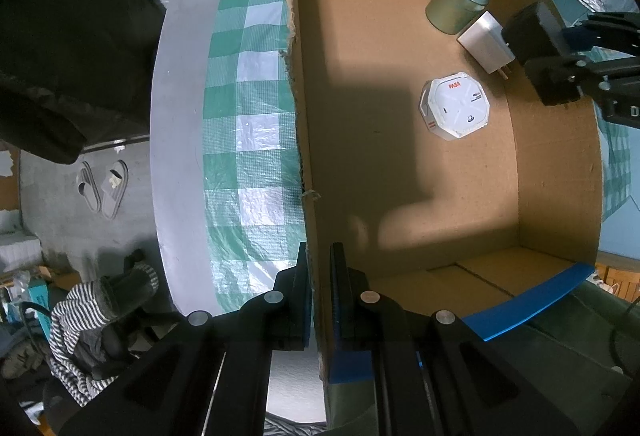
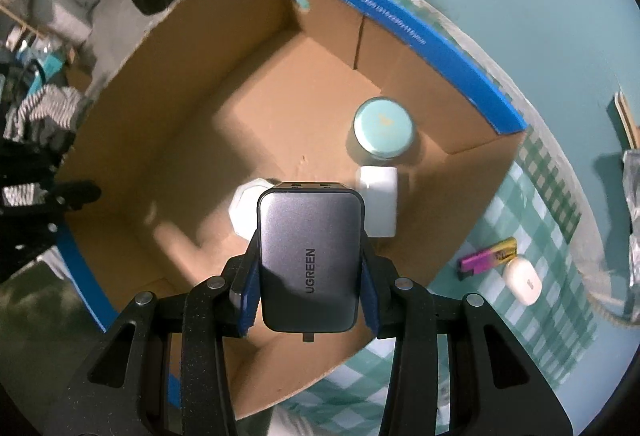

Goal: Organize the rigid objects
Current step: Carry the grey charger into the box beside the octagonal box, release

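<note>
While left gripper pinches box wall, right gripper clamps charger (checked tablecloth below)

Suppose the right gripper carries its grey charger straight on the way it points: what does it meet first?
Probably the white octagonal box on the cardboard box floor, just beyond the charger held by the right gripper; depth is unclear.

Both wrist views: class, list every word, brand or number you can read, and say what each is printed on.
"UGREEN": on the grey charger held in the right gripper.
"PASA": red, on the white octagonal box; its smaller print is too small to read.
White print on the cardboard box's blue edge: too blurred to read.
</note>
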Action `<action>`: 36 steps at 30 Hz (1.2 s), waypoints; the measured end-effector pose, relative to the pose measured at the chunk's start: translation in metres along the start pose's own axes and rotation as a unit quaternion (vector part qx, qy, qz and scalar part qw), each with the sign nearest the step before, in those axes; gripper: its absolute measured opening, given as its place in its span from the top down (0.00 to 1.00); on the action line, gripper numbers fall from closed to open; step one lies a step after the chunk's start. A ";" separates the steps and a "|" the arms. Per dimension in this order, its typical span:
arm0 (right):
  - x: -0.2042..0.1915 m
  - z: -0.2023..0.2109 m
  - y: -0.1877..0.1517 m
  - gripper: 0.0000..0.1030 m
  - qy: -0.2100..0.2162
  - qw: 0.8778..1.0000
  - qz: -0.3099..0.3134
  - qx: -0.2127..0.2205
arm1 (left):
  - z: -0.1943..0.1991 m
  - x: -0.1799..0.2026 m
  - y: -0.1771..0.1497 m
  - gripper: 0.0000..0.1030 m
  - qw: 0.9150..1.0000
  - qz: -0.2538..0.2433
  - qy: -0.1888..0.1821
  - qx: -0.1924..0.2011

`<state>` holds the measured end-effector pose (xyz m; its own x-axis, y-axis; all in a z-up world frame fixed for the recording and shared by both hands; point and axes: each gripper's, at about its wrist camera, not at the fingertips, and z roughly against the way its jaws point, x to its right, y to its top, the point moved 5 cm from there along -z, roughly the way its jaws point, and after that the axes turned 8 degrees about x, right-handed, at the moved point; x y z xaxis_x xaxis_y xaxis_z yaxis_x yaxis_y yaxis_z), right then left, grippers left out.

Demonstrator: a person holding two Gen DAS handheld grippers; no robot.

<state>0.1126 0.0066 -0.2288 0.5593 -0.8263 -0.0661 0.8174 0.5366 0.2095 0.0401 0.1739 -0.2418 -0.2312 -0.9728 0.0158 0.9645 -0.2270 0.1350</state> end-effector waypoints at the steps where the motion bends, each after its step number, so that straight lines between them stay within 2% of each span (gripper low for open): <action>1: 0.000 -0.002 0.000 0.61 -0.001 1.000 0.003 -0.003 | 0.000 0.000 0.000 0.92 1.000 0.000 0.000 0.000; 14: 0.005 -0.024 -0.008 0.61 -0.010 1.000 0.003 -0.029 | -0.001 0.001 -0.004 0.92 1.000 0.000 0.002 -0.002; 27: 0.008 0.005 0.006 0.60 -0.002 1.000 -0.020 0.002 | -0.001 0.003 -0.006 0.92 1.000 -0.004 0.002 -0.002; 31: 0.006 0.014 0.008 0.46 -0.003 1.000 -0.022 0.010 | -0.001 0.002 -0.006 0.92 1.000 -0.004 0.001 -0.002; 36: 0.007 0.025 0.008 0.46 -0.004 0.999 -0.034 0.020 | -0.001 0.002 -0.005 0.92 1.000 -0.003 0.000 -0.003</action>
<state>0.1193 0.0007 -0.2031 0.5009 -0.8623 -0.0745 0.8477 0.4713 0.2435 0.0346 0.1734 -0.2435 -0.2378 -0.9712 0.0141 0.9637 -0.2341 0.1284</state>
